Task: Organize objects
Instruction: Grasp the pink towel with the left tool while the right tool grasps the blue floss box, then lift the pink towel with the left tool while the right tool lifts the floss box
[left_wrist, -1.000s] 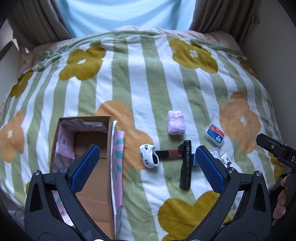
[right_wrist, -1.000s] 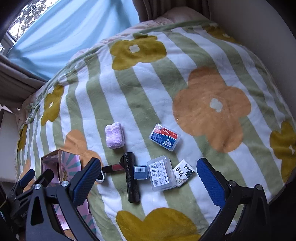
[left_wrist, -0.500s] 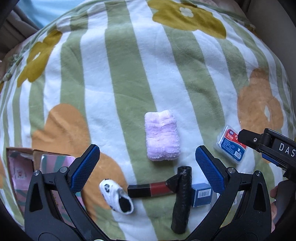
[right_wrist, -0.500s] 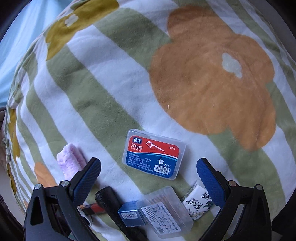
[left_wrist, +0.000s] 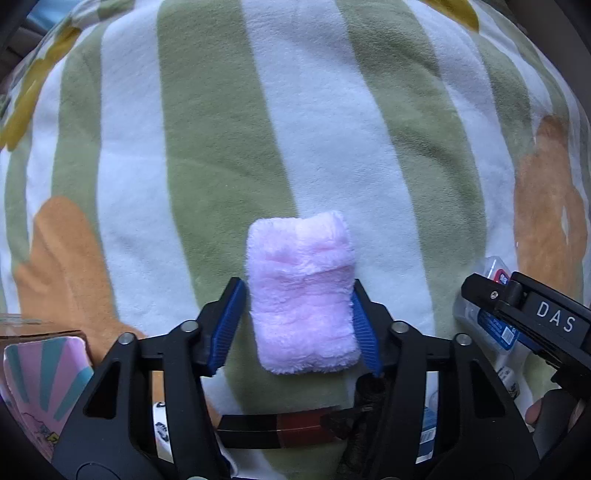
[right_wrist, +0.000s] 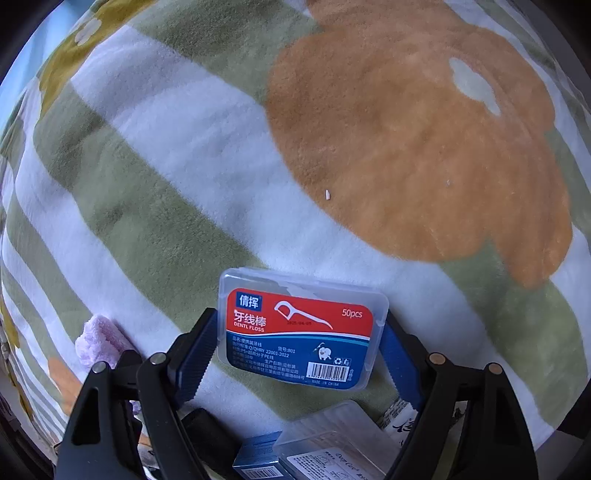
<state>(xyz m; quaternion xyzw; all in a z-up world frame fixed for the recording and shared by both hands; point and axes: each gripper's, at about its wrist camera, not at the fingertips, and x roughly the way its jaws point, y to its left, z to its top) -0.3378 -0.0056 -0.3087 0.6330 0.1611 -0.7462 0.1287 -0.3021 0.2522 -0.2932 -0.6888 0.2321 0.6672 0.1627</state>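
You are working over a soft, puffy blanket (left_wrist: 207, 155), and that is the first risk: it gives under any downward push, so a thing can tilt or sink away just as the pads meet it.

The cardboard box (left_wrist: 40, 332) sits at the lower left edge of the left view, its patterned flap (left_wrist: 44, 373) standing by the opening. In my judgement that flap can catch a load that you swing across too low.

Your left gripper (left_wrist: 299, 325) has its jaws closing on the pink folded cloth (left_wrist: 301, 291), which lies on a green stripe; the blue pads touch both of its long sides. It is plush and squashes, so a shallow bite may pinch only the top fold and let the rest unroll as you lift.

Your right gripper (right_wrist: 299, 350) has its jaws closing around the floss pick box (right_wrist: 299, 328), which lies flat on the blanket between them. The left pad meets its short end; the right looks to be at or just beside the other end. Hard, slick plastic gripped by the ends can pivot or squirt out if the pads land off-centre.

Just below it lie a clear plastic case (right_wrist: 332, 443) and a small blue carton (right_wrist: 258, 458); your fingers could nudge them.
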